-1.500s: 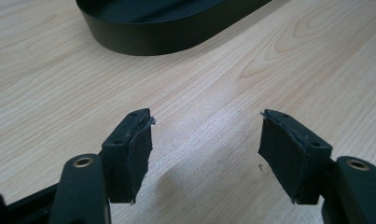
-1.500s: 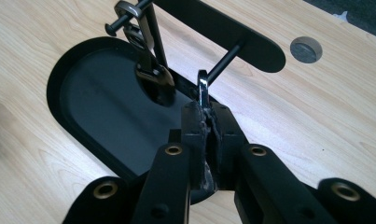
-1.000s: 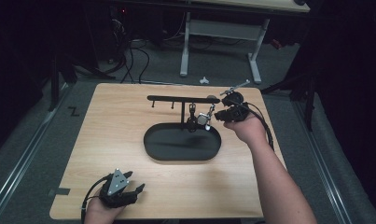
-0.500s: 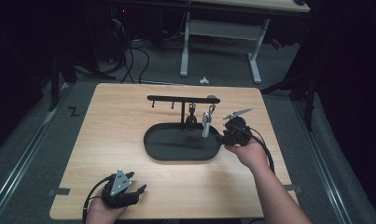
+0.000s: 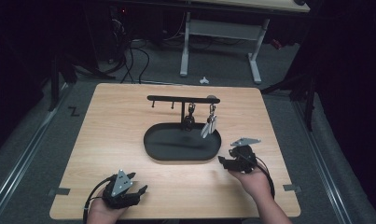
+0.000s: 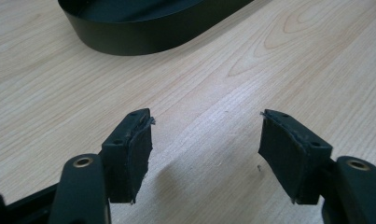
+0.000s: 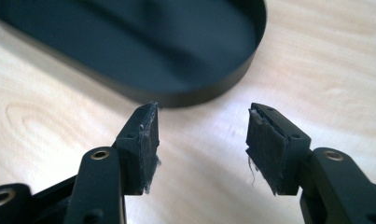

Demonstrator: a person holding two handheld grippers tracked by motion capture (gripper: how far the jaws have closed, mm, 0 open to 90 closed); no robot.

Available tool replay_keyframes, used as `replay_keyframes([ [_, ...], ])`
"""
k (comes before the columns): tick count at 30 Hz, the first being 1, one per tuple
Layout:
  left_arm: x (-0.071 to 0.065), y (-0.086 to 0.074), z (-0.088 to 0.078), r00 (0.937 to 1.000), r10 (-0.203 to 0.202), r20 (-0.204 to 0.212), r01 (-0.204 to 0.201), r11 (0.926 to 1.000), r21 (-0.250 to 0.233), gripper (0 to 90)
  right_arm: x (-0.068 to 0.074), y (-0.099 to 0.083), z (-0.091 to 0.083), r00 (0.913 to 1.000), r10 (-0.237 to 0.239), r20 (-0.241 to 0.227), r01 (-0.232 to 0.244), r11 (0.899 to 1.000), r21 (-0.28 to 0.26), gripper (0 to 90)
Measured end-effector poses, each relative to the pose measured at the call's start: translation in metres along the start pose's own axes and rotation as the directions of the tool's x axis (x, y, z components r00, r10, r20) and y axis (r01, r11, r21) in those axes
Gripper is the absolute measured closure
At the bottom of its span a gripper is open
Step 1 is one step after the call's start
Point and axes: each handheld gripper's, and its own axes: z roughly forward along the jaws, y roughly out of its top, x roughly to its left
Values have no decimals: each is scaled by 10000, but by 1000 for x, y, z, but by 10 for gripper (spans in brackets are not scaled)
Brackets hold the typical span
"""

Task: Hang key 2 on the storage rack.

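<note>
Since the earlier frame the right gripper (image 5: 228, 159) has come down and back from the rack (image 5: 183, 99) to the surface (image 5: 111, 126), its jaws having just been opening, now wide and empty. The keys (image 5: 209, 125) hang from the rack over the black tray (image 5: 150, 140), ahead and slightly left of those jaws. The left gripper (image 5: 135, 192) rests farther off, open and empty.

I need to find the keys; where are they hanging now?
In the high view, the silver keys hang from the black rack, right of its post, above the oval tray.
</note>
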Motion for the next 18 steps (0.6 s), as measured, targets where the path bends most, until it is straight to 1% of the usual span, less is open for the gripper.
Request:
replay_keyframes([
  [3,-1,0,1,10000,31,18,-31,10000,-15,346,5,-22,-1,9999,84,136,-79,9991,-408,420],
  [6,0,1,1,10000,52,67,-52,10000,9,346,8,-40,-2,9993,23,367,4,9974,-727,374],
  [8,2,1,1,10000,-42,84,43,10000,-58,346,13,-56,-4,9974,-119,709,196,9939,-1085,355],
  [9,3,1,1,9999,-103,69,104,9999,-81,346,16,-71,-5,9953,-162,950,307,9877,-1531,374],
  [10,3,1,0,9998,-167,72,168,9998,-120,346,18,-76,-7,9957,-205,907,340,9881,-1503,367],
  [11,4,1,0,9996,-283,70,284,9994,-202,346,18,-76,-10,9958,-257,879,381,9891,-1424,333],
  [12,4,1,0,9995,-298,40,298,9994,-193,346,20,-73,-15,9915,-436,1222,645,9828,-1733,334],
  [13,4,0,0,9996,-274,-31,274,9995,-172,346,21,-73,-19,9860,-500,1588,808,9777,-1938,331],
  [14,4,0,-1,9997,-256,-57,255,9996,-135,346,20,-72,-19,9800,-468,1932,839,9785,-1885,321],
  [15,3,0,-1,9996,-276,-70,275,9995,-137,346,20,-72,-18,9787,-355,2024,724,9814,-1779,292],
  [16,3,1,-1,9996,-293,-62,293,9995,-145,346,19,-72,-16,9800,-397,1952,755,9809,-1792,267],
  [18,2,1,0,9996,-266,-67,265,9996,-139,346,18,-73,-13,9820,-508,1818,845,9795,-1827,258],
])
